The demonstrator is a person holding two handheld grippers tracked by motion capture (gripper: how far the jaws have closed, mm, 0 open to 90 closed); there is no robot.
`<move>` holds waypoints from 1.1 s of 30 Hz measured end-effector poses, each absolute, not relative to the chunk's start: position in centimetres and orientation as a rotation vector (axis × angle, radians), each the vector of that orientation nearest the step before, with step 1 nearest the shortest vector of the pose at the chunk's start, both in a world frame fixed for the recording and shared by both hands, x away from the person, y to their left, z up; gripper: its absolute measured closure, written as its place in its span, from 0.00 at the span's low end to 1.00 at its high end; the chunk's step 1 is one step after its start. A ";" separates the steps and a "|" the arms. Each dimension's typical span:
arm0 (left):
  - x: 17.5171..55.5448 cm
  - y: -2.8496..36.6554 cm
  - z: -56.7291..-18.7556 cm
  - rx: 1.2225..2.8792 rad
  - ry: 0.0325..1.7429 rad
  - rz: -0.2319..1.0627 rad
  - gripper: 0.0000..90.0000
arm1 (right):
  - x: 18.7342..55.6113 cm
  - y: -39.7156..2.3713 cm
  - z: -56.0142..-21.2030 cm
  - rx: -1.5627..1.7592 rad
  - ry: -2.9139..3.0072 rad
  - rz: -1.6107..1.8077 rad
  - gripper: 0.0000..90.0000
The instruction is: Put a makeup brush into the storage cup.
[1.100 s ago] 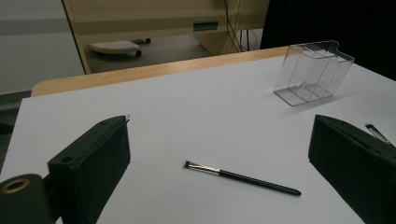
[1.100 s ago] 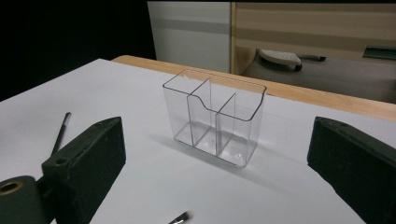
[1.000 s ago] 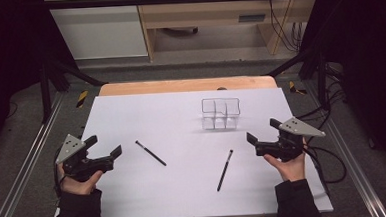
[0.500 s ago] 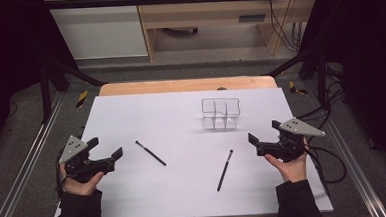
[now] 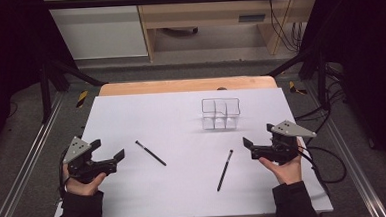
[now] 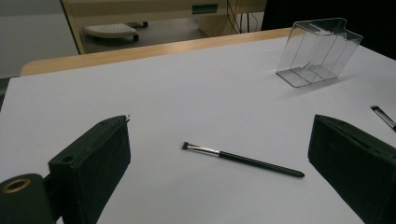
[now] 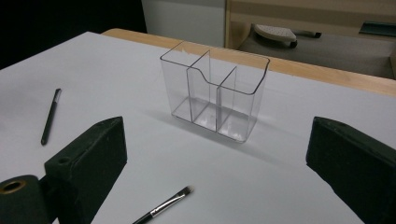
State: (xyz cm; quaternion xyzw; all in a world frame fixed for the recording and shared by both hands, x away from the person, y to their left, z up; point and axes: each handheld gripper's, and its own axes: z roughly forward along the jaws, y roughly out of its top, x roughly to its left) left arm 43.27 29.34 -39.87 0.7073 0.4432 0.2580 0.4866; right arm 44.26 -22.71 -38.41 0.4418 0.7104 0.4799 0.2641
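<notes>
Jaws of both grippers, blocky matte black, gape wide over two slim black brushes (image 5: 151,153) (image 5: 224,169) and a clear plastic organizer (image 5: 221,113).

Clear box (image 5: 221,113): I see it standing upright, far side of my white table (image 5: 185,189), with see-through walls splitting it into parts.
Left brush (image 5: 151,153): thin and black, lying flat, bristles pointing away from me.
Right brush (image 5: 225,170): thin and black, lying flat, well apart from the other.
</notes>
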 end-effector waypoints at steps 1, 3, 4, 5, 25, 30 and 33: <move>43.2 29.3 -39.9 1.723 1.078 0.631 0.06 | 44.2 -22.5 -38.4 1.195 1.929 1.291 0.06; 43.2 29.3 -39.9 1.724 1.077 0.631 0.06 | 44.2 -22.1 -38.5 1.195 1.935 1.287 0.07; 43.2 29.2 -39.9 1.725 1.076 0.630 0.06 | 44.2 -21.9 -38.6 1.191 1.936 1.284 0.08; 43.2 29.2 -39.9 1.725 1.076 0.630 0.06 | 44.1 -21.7 -38.7 1.198 1.943 1.280 0.08; 43.2 28.6 -40.2 1.756 1.066 0.628 0.06 | 44.0 -18.7 -41.3 1.233 2.090 1.167 0.11; 43.3 28.6 -40.3 1.756 1.072 0.625 0.06 | 44.1 -17.9 -42.2 1.237 2.134 1.142 0.11; 43.3 28.6 -40.3 1.755 1.073 0.626 0.06 | 44.1 -17.5 -42.7 1.242 2.151 1.126 0.12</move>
